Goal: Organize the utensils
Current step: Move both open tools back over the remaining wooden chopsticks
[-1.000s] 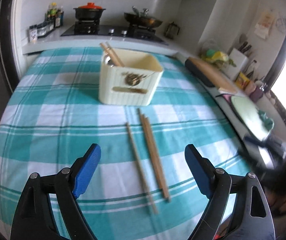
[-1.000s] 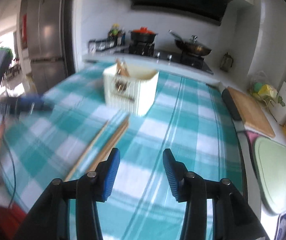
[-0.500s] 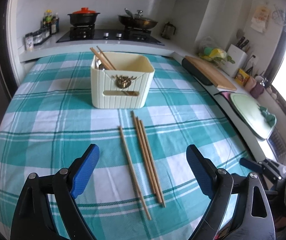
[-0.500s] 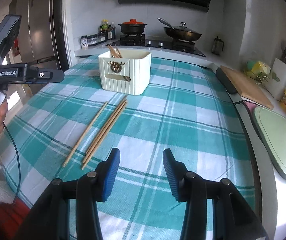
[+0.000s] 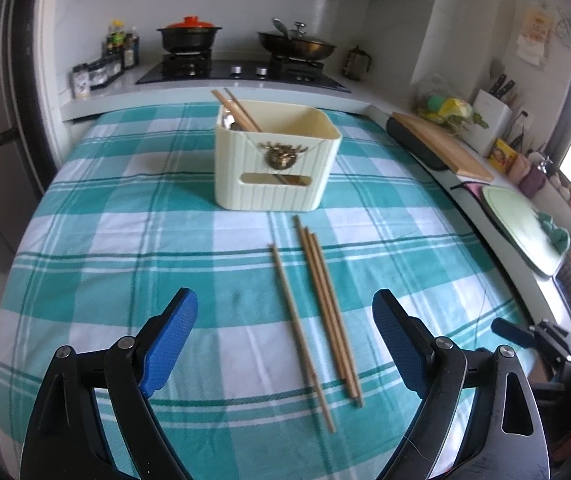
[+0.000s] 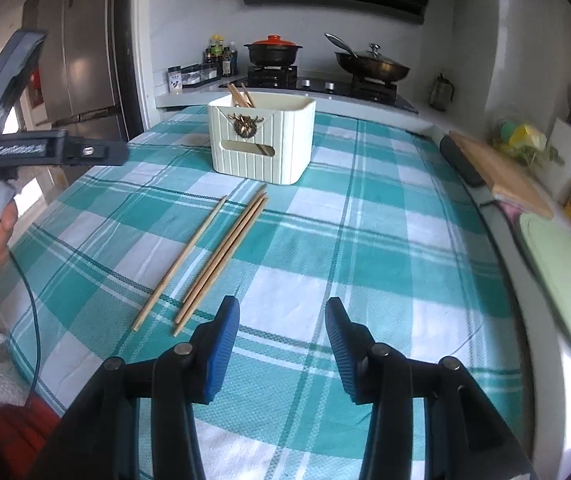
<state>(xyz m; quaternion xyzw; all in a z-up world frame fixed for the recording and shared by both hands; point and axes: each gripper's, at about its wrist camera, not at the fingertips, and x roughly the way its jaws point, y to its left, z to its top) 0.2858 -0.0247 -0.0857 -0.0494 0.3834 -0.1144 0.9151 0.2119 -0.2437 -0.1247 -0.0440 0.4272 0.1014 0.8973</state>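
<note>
Several wooden chopsticks [image 5: 317,308] lie on the teal checked tablecloth, a single one left of a close bundle; they also show in the right wrist view [image 6: 217,256]. Behind them stands a cream utensil holder [image 5: 273,164] [image 6: 261,140] with chopsticks and a spoon in its back left corner. My left gripper [image 5: 285,336] is wide open and empty, hovering above the near ends of the chopsticks. My right gripper [image 6: 281,340] is open and empty, just right of the chopsticks' near ends.
A counter runs behind the table [image 5: 125,216] with a stove, a red-lidded pot [image 5: 189,34] and a pan [image 5: 297,46]. To the right lie a wooden cutting board [image 5: 441,144], a green board [image 5: 521,228] and a knife block. The left gripper's handle [image 6: 45,152] shows at the left of the right wrist view.
Both views have steadied after a swing. The left gripper has drawn back slightly, centring on the chopsticks. The right gripper now faces the holder, the chopsticks to its left.
</note>
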